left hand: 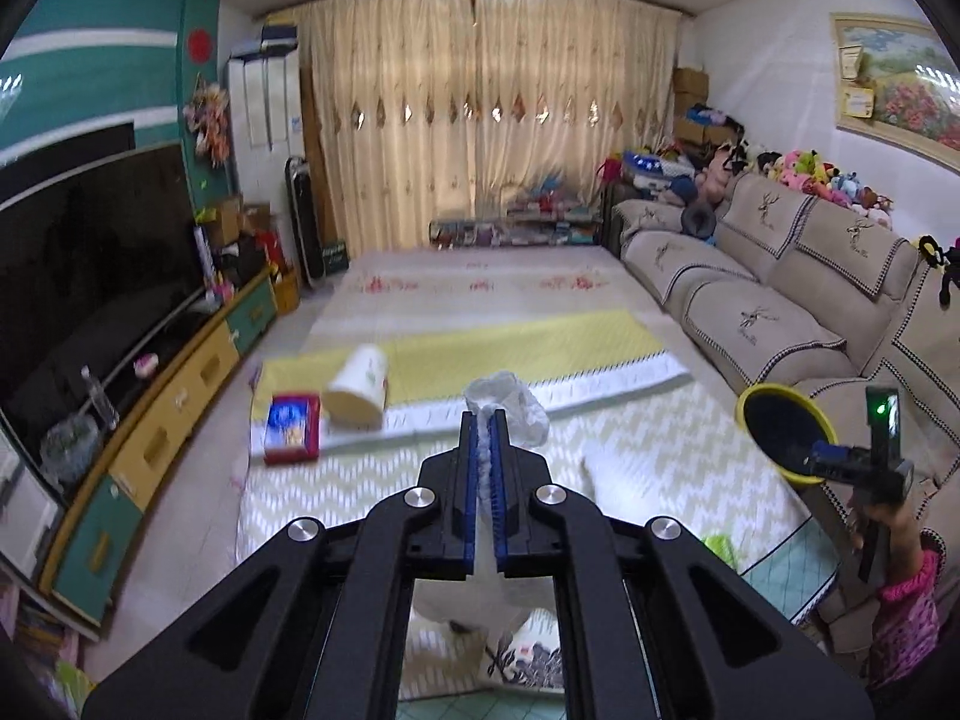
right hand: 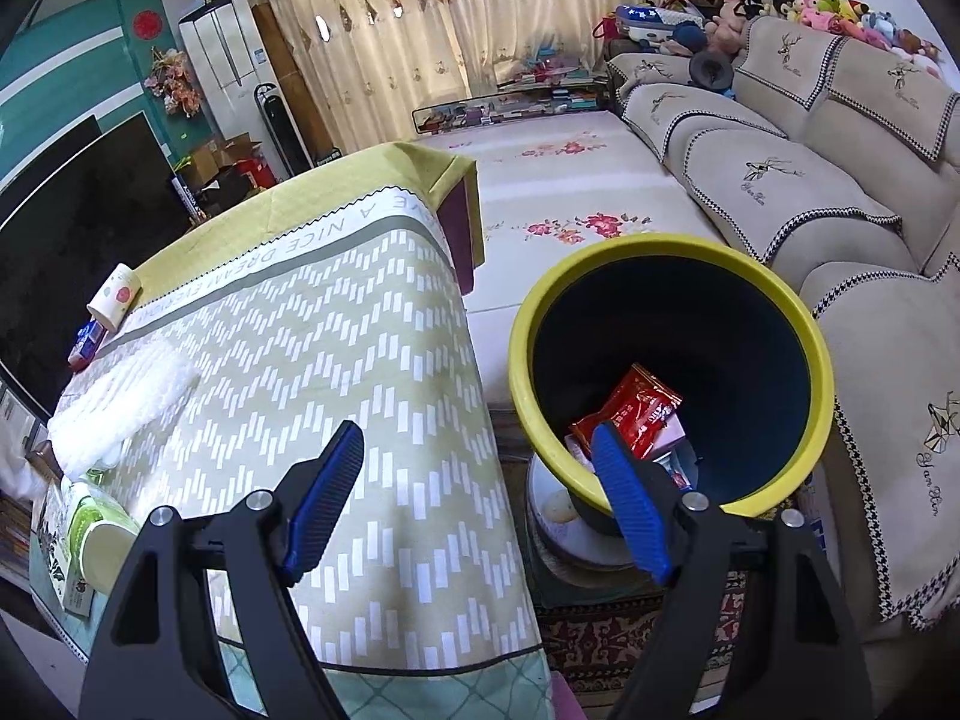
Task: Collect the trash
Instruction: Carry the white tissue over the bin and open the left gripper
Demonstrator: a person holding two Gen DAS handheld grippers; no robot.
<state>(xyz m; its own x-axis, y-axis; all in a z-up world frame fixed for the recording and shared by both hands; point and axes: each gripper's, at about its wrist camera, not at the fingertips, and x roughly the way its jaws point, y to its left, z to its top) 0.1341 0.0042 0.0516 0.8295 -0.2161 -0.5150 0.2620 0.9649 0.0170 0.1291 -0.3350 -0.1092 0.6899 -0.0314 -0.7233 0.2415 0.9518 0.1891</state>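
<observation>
My left gripper (left hand: 485, 420) is shut on a crumpled white plastic bag (left hand: 507, 405). The bag sticks out past the fingertips, hangs below the jaws, and is held up above the table. On the cloth-covered table (left hand: 600, 498) beyond it lie a tipped paper cup (left hand: 360, 387) and a red and blue box (left hand: 292, 426). My right gripper (right hand: 480, 438) is open and holds nothing. It hovers between the table's edge and the yellow-rimmed bin (right hand: 600, 258), with its right finger (right hand: 630, 492) over the near rim. A red packet (right hand: 639, 414) lies inside the bin.
A beige sofa (right hand: 780, 180) runs along the right, and a floral mat (right hand: 540, 180) covers the floor beyond the table. A TV (left hand: 90, 276) on a low cabinet stands to the left. A blurred white sheet (right hand: 120, 402) and a green and white carton (right hand: 90, 540) lie on the table.
</observation>
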